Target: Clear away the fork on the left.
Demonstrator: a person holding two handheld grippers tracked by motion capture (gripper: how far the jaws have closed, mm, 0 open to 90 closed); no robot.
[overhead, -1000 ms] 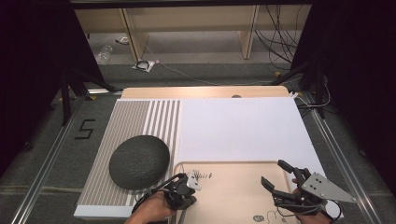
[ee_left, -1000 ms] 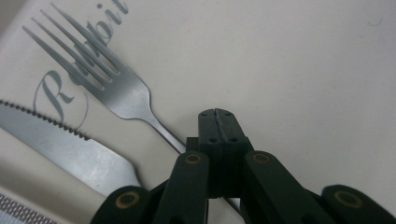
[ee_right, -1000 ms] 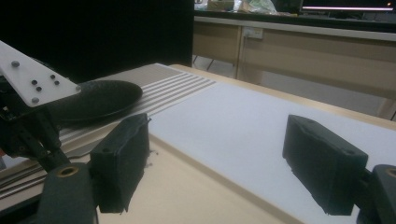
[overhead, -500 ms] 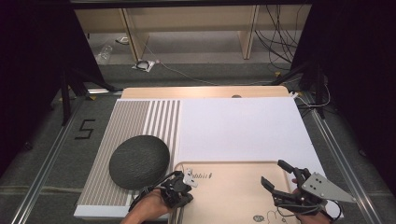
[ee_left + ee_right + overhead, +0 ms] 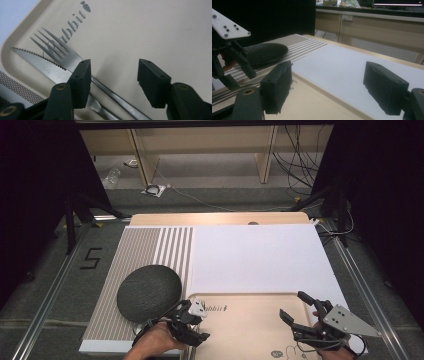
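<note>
Left gripper (image 5: 113, 83), jaws just opened and holding nothing, above fork (image 5: 65, 56) and knife (image 5: 40, 63) at the tray's (image 5: 250, 330) 9 o'clock edge; withdraw straight upward. Right gripper (image 5: 301, 311): open, empty.

One beige tray (image 5: 250, 330) lies at the near edge of the desk (image 5: 215, 219). In the tray's left corner lie two pieces of cutlery: one fork (image 5: 58, 51) and one serrated knife (image 5: 37, 61), side by side. Left of the tray sits one dark round bowl (image 5: 149, 292) on one striped placemat (image 5: 145, 250); behind the tray lies one white sheet (image 5: 255, 252). Two hand-held grippers work over the tray, one at its left (image 5: 192, 322) and one at its right (image 5: 300, 312).
</note>
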